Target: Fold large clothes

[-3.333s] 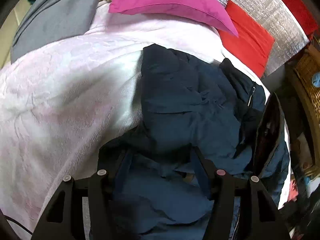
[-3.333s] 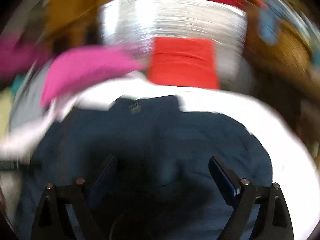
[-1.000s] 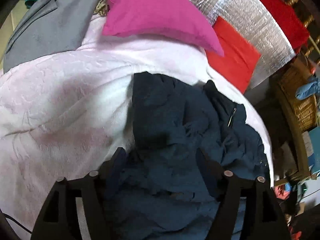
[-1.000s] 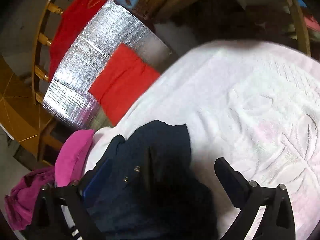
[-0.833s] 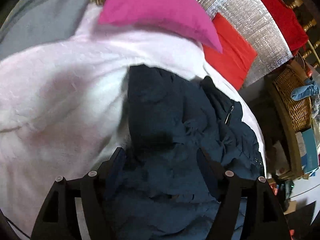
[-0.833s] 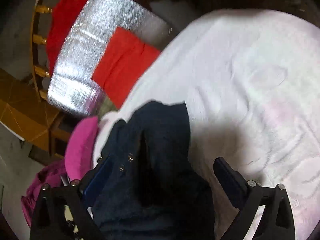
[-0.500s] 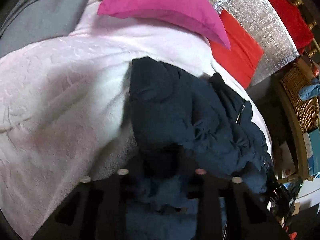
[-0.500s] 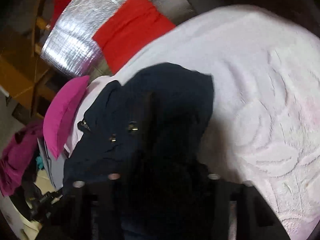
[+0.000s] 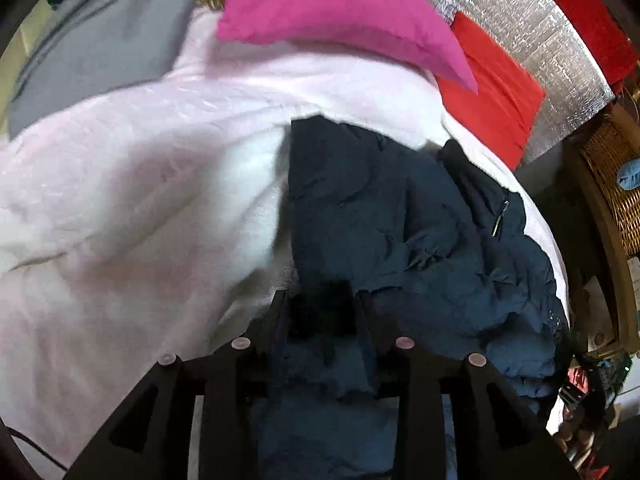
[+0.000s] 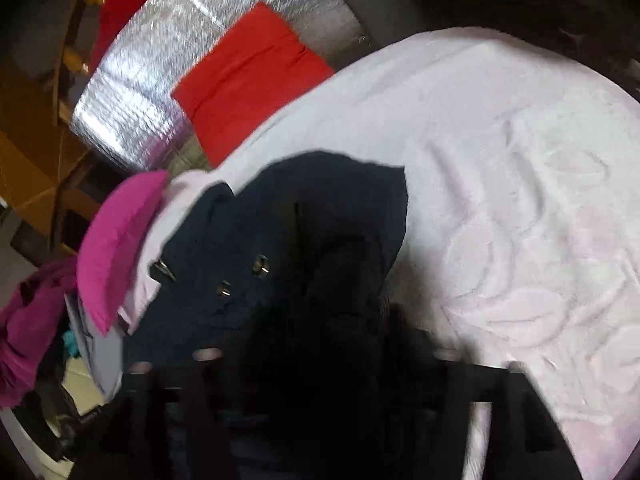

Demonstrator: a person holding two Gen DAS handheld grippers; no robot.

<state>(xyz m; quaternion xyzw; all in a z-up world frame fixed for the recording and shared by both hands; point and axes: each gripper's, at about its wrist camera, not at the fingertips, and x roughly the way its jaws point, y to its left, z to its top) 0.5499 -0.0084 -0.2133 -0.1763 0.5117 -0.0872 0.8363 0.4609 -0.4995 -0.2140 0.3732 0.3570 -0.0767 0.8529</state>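
Observation:
A dark navy jacket (image 9: 380, 220) lies crumpled on a pale pink blanket (image 9: 140, 200); its zipper pull (image 9: 498, 220) shows at the right. My left gripper (image 9: 320, 304) has its jaws close together on a bunched fold at the jacket's near edge, though they are starting to open. In the right wrist view, the jacket (image 10: 280, 240) with its metal snaps (image 10: 260, 266) fills the lower middle. My right gripper (image 10: 304, 320) is blurred and dark against it. Its jaws are opening with fabric between them, and its pads are hard to make out.
A magenta pillow (image 9: 320, 12) and a grey garment (image 9: 100, 40) lie at the far end of the blanket. Beyond are a red cushion (image 9: 492, 92), a silver foil panel (image 9: 520, 12) and a wicker basket (image 9: 612, 184). Bare blanket (image 10: 520, 200) stretches right of the jacket.
Both grippers stood wide open over the jacket, then closed on its fabric. The right jaws now stand wider than half a second ago. The right view has swung toward the jacket.

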